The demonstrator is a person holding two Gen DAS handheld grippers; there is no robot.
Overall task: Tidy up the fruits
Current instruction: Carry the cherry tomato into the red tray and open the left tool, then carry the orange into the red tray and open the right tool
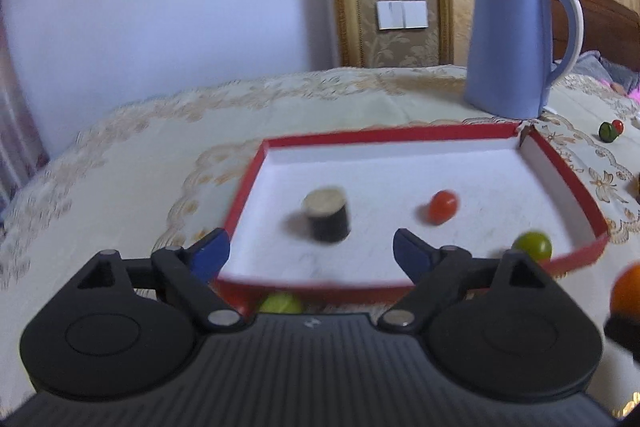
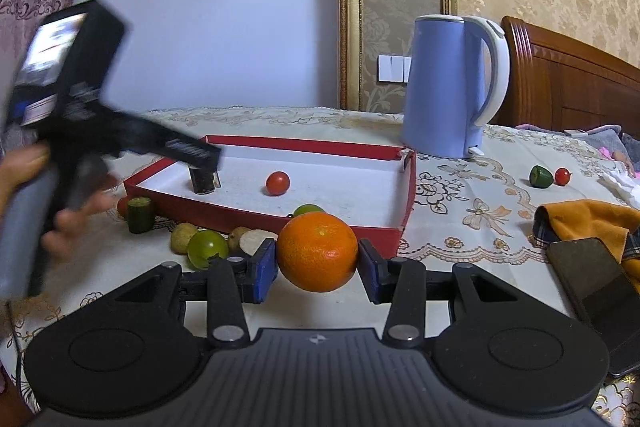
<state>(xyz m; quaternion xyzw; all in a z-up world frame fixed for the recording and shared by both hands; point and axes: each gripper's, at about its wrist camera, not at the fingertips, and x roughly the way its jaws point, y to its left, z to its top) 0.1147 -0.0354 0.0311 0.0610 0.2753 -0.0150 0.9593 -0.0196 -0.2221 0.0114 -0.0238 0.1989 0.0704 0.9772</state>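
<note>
A red-walled tray (image 1: 576, 183) (image 2: 406, 187) with a white floor holds a dark cylindrical piece (image 1: 327, 215) (image 2: 203, 179), a red cherry tomato (image 1: 441, 206) (image 2: 277, 183) and a green fruit (image 1: 533, 245) (image 2: 308, 209). My left gripper (image 1: 310, 254) is open and empty above the tray's near edge; in the right wrist view it hangs over the dark piece (image 2: 192, 149). My right gripper (image 2: 317, 263) is shut on an orange (image 2: 317, 251), held in front of the tray; the orange also shows at the left wrist view's right edge (image 1: 626, 293).
A blue kettle (image 1: 520, 43) (image 2: 452, 87) stands behind the tray. Loose fruit lies before the tray: a cucumber piece (image 2: 140, 213), a green fruit (image 2: 207, 247) and pale fruits (image 2: 182, 237). A green pepper (image 2: 541, 176) and a tomato (image 2: 562, 176) lie right, near an orange cloth (image 2: 588, 223) and a phone (image 2: 596, 287).
</note>
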